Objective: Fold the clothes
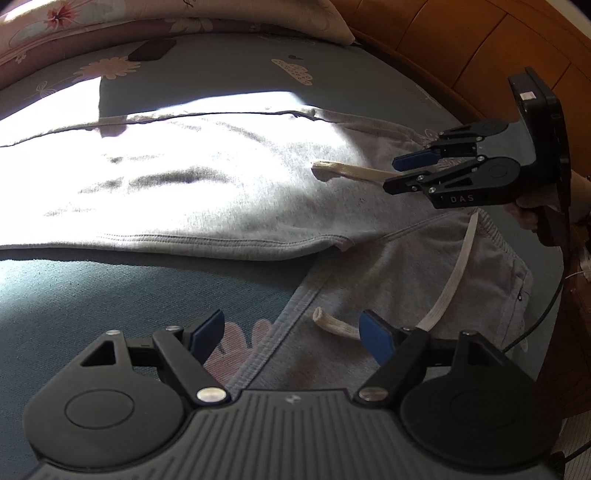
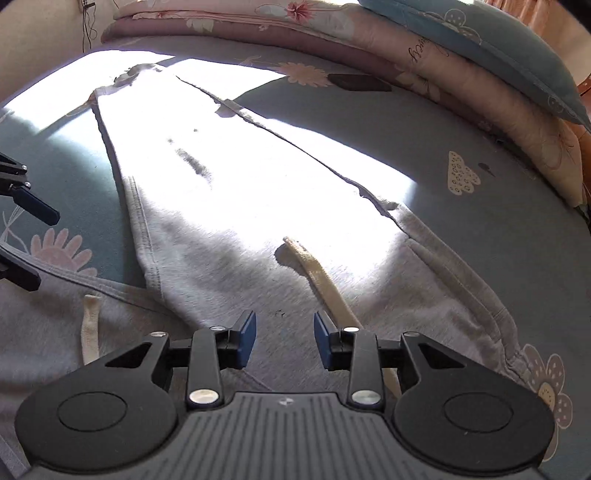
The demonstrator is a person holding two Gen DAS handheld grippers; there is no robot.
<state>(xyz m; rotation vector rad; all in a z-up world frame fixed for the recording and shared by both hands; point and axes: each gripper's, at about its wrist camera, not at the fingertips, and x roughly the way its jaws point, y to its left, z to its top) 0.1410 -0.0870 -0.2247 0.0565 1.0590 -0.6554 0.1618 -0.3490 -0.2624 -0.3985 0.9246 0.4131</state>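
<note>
Folding work stands at this stage: the light grey knit sweatpants [image 2: 229,206] lie flat on the teal flower-printed bed sheet [image 2: 461,122], one leg stretched away from the waistband [image 1: 491,236] toward the pink floral quilt [image 2: 229,22], the other leg nearer me and partly beneath it. I use the waistband as the reference point for all positions.

My right claw [image 2: 284,341] hovers just above the grey fabric close to the waistband, its blue pads parted with nothing between them; no cloth is pinched. One cream flat drawstring [image 2: 317,277] runs past its right pad onto the stretched leg, lying loose and not gripped.

My left claw [image 1: 291,334] stands wide open over the crotch seam, on the leg side of the waistband, holding nothing. The second cream drawstring end [image 1: 332,325] lies between its pads but untouched.

I judge both claws are kept free so each can take a fresh hold for the next fold. Loose drawstrings may snag in a pad.
</note>
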